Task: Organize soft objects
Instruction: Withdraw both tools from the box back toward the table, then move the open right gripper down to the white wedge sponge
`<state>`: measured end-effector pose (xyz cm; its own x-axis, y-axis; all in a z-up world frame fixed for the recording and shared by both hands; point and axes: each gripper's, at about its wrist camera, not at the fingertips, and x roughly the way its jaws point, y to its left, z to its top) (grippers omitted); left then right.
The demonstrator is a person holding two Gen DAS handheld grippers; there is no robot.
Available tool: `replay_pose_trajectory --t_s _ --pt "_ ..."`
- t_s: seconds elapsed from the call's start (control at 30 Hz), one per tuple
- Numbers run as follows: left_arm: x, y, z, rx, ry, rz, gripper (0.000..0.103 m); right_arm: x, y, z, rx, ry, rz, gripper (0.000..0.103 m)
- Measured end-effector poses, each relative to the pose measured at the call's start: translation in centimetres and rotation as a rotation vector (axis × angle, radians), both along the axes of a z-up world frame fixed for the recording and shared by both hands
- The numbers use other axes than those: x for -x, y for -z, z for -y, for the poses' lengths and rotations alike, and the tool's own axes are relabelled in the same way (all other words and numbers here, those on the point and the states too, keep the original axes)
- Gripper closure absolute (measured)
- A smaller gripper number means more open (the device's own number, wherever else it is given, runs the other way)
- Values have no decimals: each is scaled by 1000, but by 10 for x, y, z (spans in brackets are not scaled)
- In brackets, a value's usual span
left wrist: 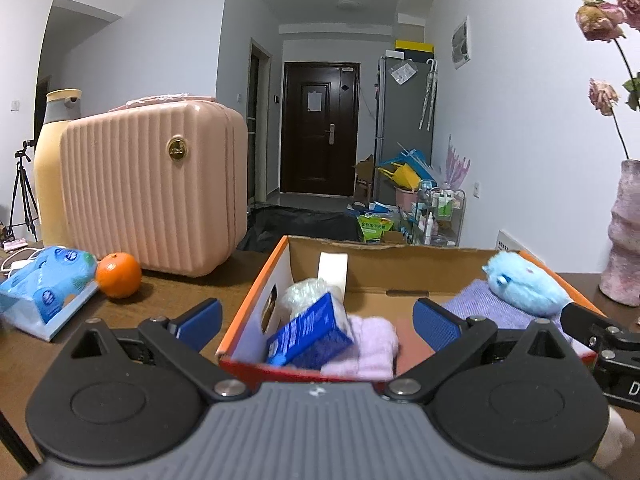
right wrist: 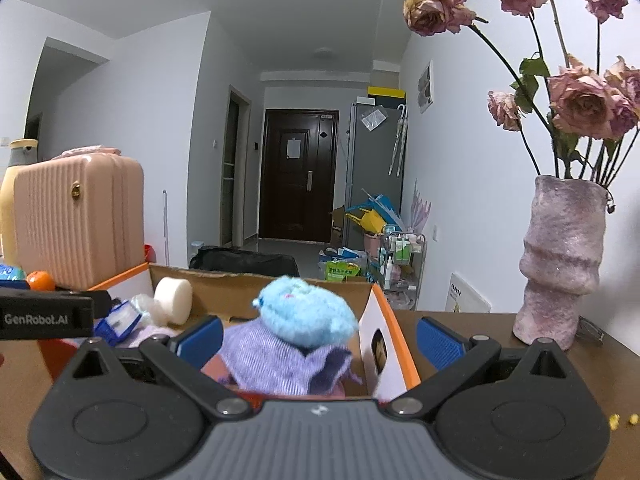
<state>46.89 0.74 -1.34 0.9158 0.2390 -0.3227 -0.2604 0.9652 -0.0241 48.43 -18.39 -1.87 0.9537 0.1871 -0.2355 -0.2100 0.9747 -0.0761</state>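
From the left wrist camera, the left gripper (left wrist: 318, 316) is seen with its blue-padded fingers spread wide and empty above the near edge of an orange-rimmed cardboard box (left wrist: 256, 280) on a brown table (left wrist: 180, 292); inside the box lie a blue tissue pack (left wrist: 310, 332), a lilac towel (left wrist: 366, 346), a purple knit cloth (left wrist: 480, 304) and a light blue plush toy (left wrist: 520, 284), while an orange (left wrist: 119, 275) is seen outside, left of the box. From the right wrist camera, the right gripper (right wrist: 320, 340) is likewise seen spread apart and empty, with the plush toy (right wrist: 306, 312) resting on the purple cloth (right wrist: 276, 364) in the box's right end, and a pink vase (right wrist: 560, 260) standing on the table to the right.
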Motion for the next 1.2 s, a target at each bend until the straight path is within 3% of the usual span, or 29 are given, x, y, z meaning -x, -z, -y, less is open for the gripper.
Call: replay_pose_trajectory --t_s 0.47,1.2 --pt "62 5 11 3 39 -47 0 55 8 8 17 -6 -53 0" --pt "126 13 9 26 102 -144 0 120 21 13 81 -33 -187 0"
